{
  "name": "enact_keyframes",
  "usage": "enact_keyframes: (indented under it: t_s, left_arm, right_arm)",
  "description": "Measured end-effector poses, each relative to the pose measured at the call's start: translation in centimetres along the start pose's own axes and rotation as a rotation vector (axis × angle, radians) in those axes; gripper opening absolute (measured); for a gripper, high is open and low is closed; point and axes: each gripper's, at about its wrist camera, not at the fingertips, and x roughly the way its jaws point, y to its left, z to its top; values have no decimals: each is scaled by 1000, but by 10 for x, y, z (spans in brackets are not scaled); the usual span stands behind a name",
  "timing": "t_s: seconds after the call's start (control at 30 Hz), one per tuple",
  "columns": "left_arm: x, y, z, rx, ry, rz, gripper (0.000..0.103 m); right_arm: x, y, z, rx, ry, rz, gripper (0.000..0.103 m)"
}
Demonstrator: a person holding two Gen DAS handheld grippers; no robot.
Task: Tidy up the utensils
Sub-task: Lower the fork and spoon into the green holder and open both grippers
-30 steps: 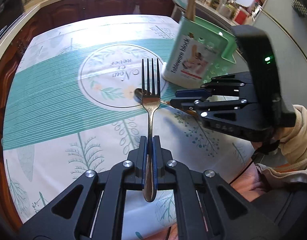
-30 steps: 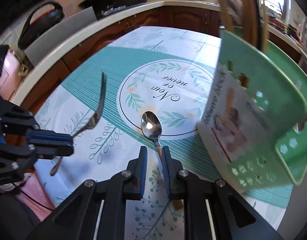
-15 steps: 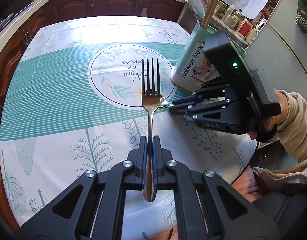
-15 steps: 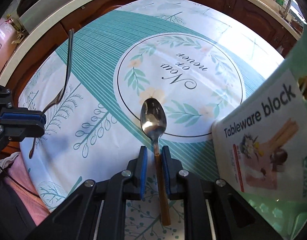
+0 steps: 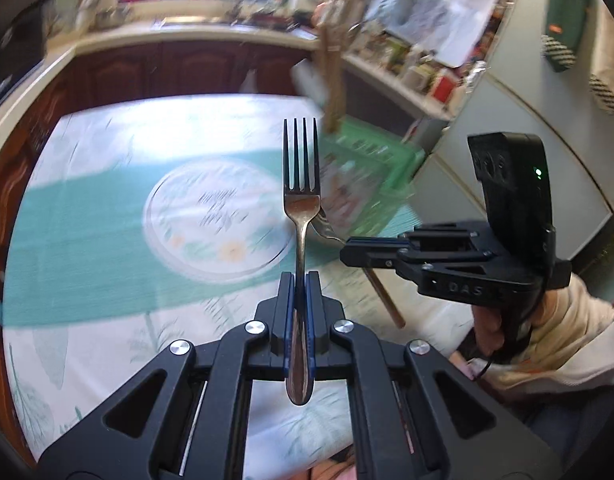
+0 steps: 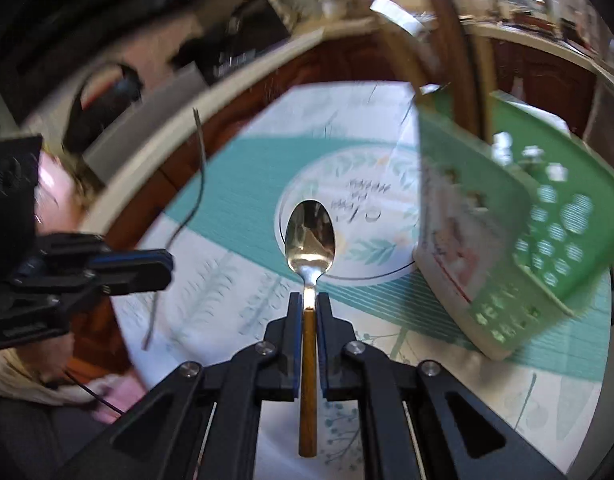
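Note:
My left gripper [image 5: 301,280] is shut on a steel fork [image 5: 301,184], tines pointing away, held above the table. My right gripper [image 6: 309,300] is shut on a spoon [image 6: 310,236] with a wooden handle, bowl forward, lifted off the tablecloth. The green utensil holder [image 6: 519,240] with a "Tableware block" label stands to the right of the spoon, with wooden sticks upright in it. In the left wrist view the holder [image 5: 367,176] is behind the fork and the right gripper [image 5: 371,250] is at the right. The left gripper [image 6: 147,268] shows at the left in the right wrist view.
A round table carries a teal and white leaf-print tablecloth [image 5: 87,220] with a circular emblem [image 6: 359,200]. Dark wood cabinets [image 5: 167,68] and a pale counter run behind it. A fridge [image 5: 527,120] stands at the right. The view is motion-blurred.
Both grippers have risen and tilted up from the table. The spoon, lying on the cloth before, is now lifted in my right gripper. The fork stays gripped in my left.

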Motion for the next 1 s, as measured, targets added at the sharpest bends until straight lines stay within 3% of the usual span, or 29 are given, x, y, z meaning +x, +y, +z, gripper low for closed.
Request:
enact_keyframes:
  t_s: [0.17, 0.43, 0.7, 1.0]
  left_arm:
    - [2, -43, 38, 106, -51, -58, 3]
    - [23, -102, 116, 149, -187, -172, 3]
    - [86, -111, 155, 37, -225, -188, 3]
    - [133, -99, 136, 29, -253, -127, 3]
  right_arm:
    - [-59, -15, -5, 73, -192, 10, 6]
    - [-119, -53, 18, 71, -405, -112, 6]
    - [-117, -83, 44, 102, -473, -103, 6]
    - [-96, -111, 46, 131, -513, -109, 6]
